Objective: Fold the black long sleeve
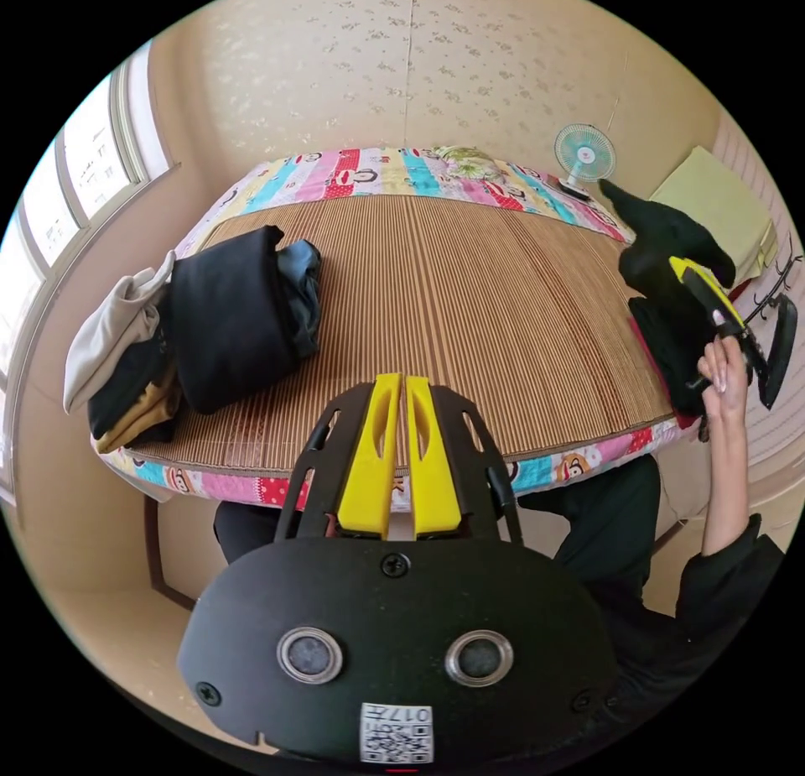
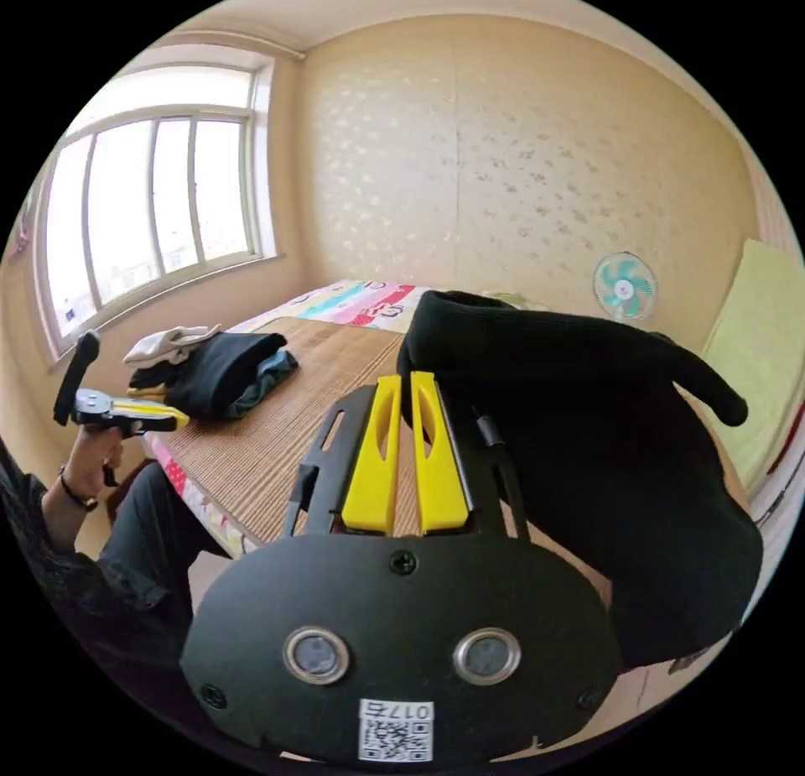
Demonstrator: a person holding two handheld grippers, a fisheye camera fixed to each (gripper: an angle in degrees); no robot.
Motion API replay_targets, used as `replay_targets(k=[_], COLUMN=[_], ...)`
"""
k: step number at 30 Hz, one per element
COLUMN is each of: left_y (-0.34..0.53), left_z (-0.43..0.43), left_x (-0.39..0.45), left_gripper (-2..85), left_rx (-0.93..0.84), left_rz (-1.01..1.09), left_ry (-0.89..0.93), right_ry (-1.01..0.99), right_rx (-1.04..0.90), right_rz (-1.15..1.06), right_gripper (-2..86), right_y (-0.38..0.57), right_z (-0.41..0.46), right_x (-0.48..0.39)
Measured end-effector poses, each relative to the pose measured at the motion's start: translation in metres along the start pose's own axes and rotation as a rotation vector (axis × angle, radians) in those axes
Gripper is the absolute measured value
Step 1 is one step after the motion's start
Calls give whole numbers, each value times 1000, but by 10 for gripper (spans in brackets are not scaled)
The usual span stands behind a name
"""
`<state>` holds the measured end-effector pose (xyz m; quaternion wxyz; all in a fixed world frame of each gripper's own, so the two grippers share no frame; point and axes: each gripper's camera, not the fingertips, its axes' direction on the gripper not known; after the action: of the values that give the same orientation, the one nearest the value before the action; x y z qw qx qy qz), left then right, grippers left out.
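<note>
The black long sleeve (image 2: 587,440) hangs bunched in the air over the right side of the bed, and my right gripper (image 2: 404,383) is shut on its edge. The left gripper view shows the same garment (image 1: 662,247) raised at the bed's right edge, with the right gripper (image 1: 681,268) and the person's hand (image 1: 725,373) in front of it. My left gripper (image 1: 396,383) is shut on nothing, held above the near edge of the bamboo mat (image 1: 470,306). In the right gripper view the left gripper (image 2: 178,422) sits in a hand beside the bed.
A pile of folded clothes (image 1: 226,323) lies on the mat's left end, also seen as the pile (image 2: 218,373) near the window (image 2: 151,214). A small fan (image 1: 584,153) stands at the far right corner. A yellow-green pad (image 1: 713,201) leans on the right wall. The person's legs (image 1: 604,516) are against the bed's near edge.
</note>
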<state>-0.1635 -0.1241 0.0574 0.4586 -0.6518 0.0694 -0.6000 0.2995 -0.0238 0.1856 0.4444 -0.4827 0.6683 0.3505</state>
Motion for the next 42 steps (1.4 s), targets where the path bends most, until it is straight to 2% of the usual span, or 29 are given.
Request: replay_targets(k=[2,3,5,7,10,13,14,15,17,21,24,28,32,34,35,36,40,42], left_y=[-3,-5,-9,-12,-18,-26,-29,-32,-38,-54,-80,-134,-203,-222,-225,-222,-208,-196], left_z=[5,8,12,16,26,40,46,51,58,69,82,106,155,193,225,240,234,228], left_x=[-2,-4,-6,-8,-11,-13,-13,-15,-19,-41,-58,-60,-66,-73,-78,-84,-85,-89], left_gripper=[-8,-7,-6,-6,-4,-1,3,7,18,42,49,64,91,112,125,135,102,50], left_rx=[-12,-22,-32,-40,-50,-72,-79,-85,-95,-81,-74,-78,-158,-346,-538,-593,-529,-482], left_rz=[-6,-9,-13,-15,-24,-28,-28,-29,-30,-50,-25,130,255,275,265,242,280,274], left_ry=[6,13,22,23,34,58,64,68,78,134,200,233,121,129,159,166,129,159], right_ry=[-211,-250,-200,-102,66,102,62,36,69,98,68,-57,-165,-153,-131,-105,-38,37], right_rx=[-128,-204,-232,-182,-145,-368,-588,-662,-595,-707,-807,-795,-675,-660,-648,-636,-619,-530], right_rz=[-65,-90,-89,-81,35,115,129,118,32,-77,-44,75,210,217,200,182,127,135], right_gripper=[30,29,23,28,48,72,76,70,51,27,23,19,11,9,9,10,16,31], right_y=[13,21,26,21,5,6,19,33,35,45,62,60,40,32,28,26,27,24], right_z=[46,69,85,84,86,136,174,193,178,147,133,115,96,91,88,85,81,79], right_x=[-38,-60,-79,-79,-40,12,27,33,24,-5,-6,24,86,105,111,116,127,145])
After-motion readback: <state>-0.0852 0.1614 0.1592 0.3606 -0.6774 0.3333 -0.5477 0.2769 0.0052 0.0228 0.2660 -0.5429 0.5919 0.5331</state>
